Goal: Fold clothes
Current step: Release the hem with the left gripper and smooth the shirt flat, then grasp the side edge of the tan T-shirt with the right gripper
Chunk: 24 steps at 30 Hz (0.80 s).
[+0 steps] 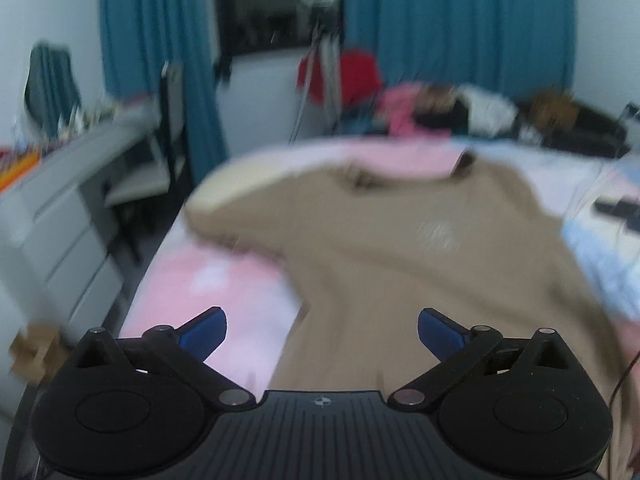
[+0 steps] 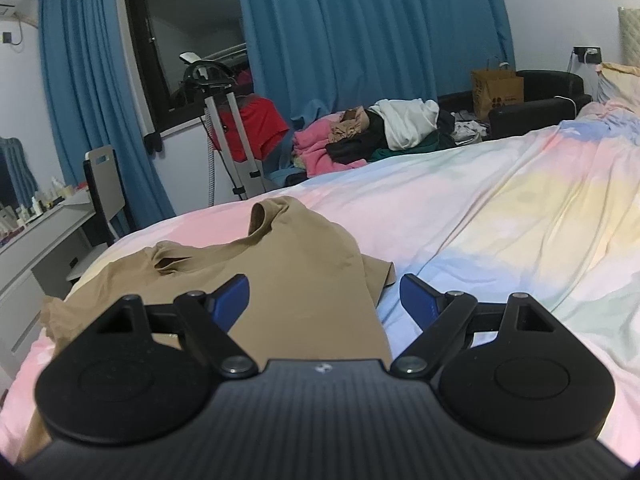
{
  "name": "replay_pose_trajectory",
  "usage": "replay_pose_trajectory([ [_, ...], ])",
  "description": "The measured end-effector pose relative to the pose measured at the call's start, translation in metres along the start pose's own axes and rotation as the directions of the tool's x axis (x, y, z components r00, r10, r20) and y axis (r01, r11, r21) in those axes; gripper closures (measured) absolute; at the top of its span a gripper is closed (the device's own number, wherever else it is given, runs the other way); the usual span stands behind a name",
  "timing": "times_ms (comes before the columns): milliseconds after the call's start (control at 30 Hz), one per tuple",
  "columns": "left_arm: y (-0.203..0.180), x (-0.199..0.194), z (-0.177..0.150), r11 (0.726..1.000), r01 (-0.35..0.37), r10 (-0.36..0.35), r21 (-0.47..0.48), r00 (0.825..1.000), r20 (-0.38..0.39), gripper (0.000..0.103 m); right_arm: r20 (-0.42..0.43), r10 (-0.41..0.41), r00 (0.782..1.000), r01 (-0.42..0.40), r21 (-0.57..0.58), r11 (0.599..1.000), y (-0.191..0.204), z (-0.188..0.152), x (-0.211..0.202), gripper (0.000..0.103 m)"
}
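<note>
Lying directly ahead of both grippers: 1 tan T-shirt (image 2: 288, 280) on pastel bedspread (image 2: 500, 208), long axis running away, collar farthest. Left gripper (image 1: 322, 334) wide, empty; right gripper (image 2: 324, 304) wide, empty, over its right edge.
</note>
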<state>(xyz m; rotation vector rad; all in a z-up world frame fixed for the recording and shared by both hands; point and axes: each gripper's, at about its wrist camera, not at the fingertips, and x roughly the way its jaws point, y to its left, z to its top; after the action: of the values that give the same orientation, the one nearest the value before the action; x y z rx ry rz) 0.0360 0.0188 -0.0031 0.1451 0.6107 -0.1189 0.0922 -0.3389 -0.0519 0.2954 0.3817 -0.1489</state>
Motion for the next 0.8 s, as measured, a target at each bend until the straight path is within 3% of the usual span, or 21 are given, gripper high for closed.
replay_pose_trajectory([
  [100, -0.024, 0.013, 0.005, 0.998, 0.033, -0.029, -0.046, 0.997, 0.074, 0.000, -0.017, 0.038, 0.999, -0.038, 0.009, 0.999, 0.000, 0.001, 0.002, 0.017],
  [133, -0.031, 0.019, 0.006, 0.997, 0.050, -0.045, -0.059, 0.996, 0.083, 0.000, -0.020, 0.050, 0.999, -0.050, 0.015, 0.999, -0.001, 0.001, 0.002, 0.005],
  [167, -0.039, 0.026, 0.006, 0.995, 0.068, -0.061, -0.073, 0.994, 0.093, 0.000, -0.019, 0.059, 0.998, -0.058, 0.024, 0.998, -0.001, 0.000, 0.002, 0.000],
  [400, -0.052, 0.056, -0.019, 0.993, 0.048, -0.039, -0.104, 0.995, 0.091, 0.000, -0.033, 0.066, 0.997, -0.064, 0.064, 0.996, -0.009, 0.006, 0.007, 0.000],
  [567, -0.026, 0.054, -0.040, 0.986, 0.036, -0.027, -0.164, 0.998, 0.056, 0.000, -0.012, 0.085, 0.996, -0.081, 0.224, 0.971, -0.042, 0.035, 0.042, 0.000],
  [667, -0.016, 0.055, -0.045, 0.981, 0.052, -0.042, -0.184, 0.998, 0.057, 0.000, -0.030, 0.087, 0.996, -0.074, 0.296, 0.952, -0.067, 0.043, 0.074, 0.008],
  [733, -0.017, 0.062, -0.046, 0.982, 0.064, -0.055, -0.178, 0.997, 0.056, 0.000, -0.076, 0.051, 0.996, -0.026, 0.298, 0.954, -0.083, 0.041, 0.098, 0.032],
  [800, -0.020, 0.069, -0.047, 0.979, 0.076, -0.067, -0.188, 0.996, 0.052, 0.000, -0.120, 0.041, 0.992, 0.003, 0.350, 0.937, -0.101, 0.033, 0.119, 0.034],
])
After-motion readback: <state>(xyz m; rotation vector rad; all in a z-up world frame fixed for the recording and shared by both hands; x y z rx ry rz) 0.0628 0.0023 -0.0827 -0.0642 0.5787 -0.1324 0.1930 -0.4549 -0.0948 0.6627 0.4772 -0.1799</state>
